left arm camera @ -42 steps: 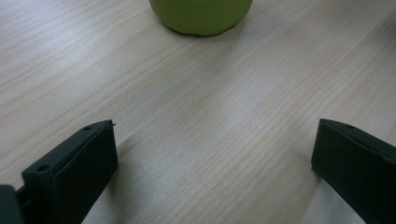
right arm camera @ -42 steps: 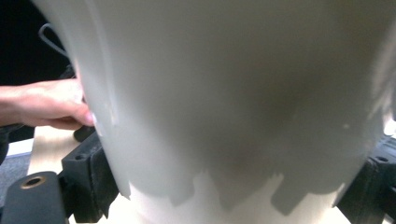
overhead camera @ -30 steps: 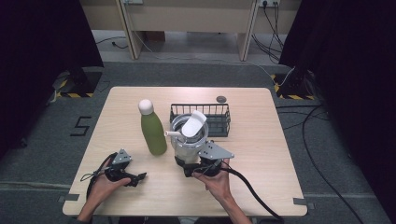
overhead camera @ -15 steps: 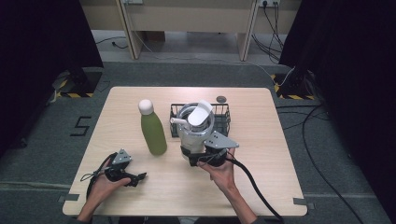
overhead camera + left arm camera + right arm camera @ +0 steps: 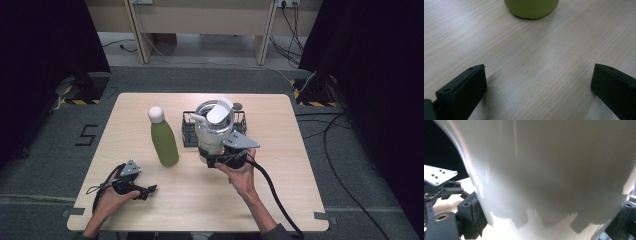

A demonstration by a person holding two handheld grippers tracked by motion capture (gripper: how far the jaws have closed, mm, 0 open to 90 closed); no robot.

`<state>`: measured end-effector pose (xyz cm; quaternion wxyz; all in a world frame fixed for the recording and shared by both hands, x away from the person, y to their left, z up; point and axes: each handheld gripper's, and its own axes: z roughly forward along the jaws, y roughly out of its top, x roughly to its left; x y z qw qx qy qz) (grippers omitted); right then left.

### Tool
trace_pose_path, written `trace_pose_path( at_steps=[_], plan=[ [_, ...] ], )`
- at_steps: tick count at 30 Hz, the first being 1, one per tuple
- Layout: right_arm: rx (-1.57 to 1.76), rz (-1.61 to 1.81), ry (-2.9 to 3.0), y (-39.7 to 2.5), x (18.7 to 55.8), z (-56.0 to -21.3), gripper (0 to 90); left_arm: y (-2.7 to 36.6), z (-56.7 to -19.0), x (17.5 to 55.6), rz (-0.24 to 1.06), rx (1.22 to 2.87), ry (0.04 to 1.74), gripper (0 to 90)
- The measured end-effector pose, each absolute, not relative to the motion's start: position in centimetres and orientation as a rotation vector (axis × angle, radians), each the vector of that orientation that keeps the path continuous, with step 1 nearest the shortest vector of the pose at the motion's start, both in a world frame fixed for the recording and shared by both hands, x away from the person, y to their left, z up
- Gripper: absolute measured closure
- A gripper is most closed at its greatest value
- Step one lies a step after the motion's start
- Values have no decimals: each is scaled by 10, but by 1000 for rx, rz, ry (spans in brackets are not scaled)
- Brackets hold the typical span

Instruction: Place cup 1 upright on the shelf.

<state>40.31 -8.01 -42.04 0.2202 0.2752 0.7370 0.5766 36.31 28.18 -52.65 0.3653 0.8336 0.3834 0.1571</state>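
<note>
A silver steel mug [image 5: 214, 127] with a flipped-up white lid is held off the table, in front of and partly over a black wire basket [image 5: 187, 131]. My right gripper [image 5: 223, 160] is shut on its lower body. In the right gripper view the mug's pale wall [image 5: 549, 170] sits between the black fingers [image 5: 471, 217]. A green bottle [image 5: 163, 141] with a white cap stands upright left of the basket. My left gripper [image 5: 148, 190] rests open on the table near the front left. Its view has the bottle's base [image 5: 531, 8] ahead of the spread jaws.
The wooden table [image 5: 300, 165] has bare wood on its right side and along the front. A small dark round object [image 5: 237, 105] lies behind the basket. The right gripper's cable [image 5: 272, 187] trails off the front edge.
My right gripper has carried the mug up and away from the person, toward the basket. The left gripper and green bottle have stayed put.
</note>
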Motion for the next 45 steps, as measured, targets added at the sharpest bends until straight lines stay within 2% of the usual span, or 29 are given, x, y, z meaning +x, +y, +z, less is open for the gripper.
trace_pose_path(
  at_steps=[25,45],
  plan=[
    [879,1487,1943,-107,465,-378,117,282,-526,363,405,2143,985,0],
    [989,1402,1870,-121,508,-390,117,282,-526,363,402,2145,986,0]
  ],
)
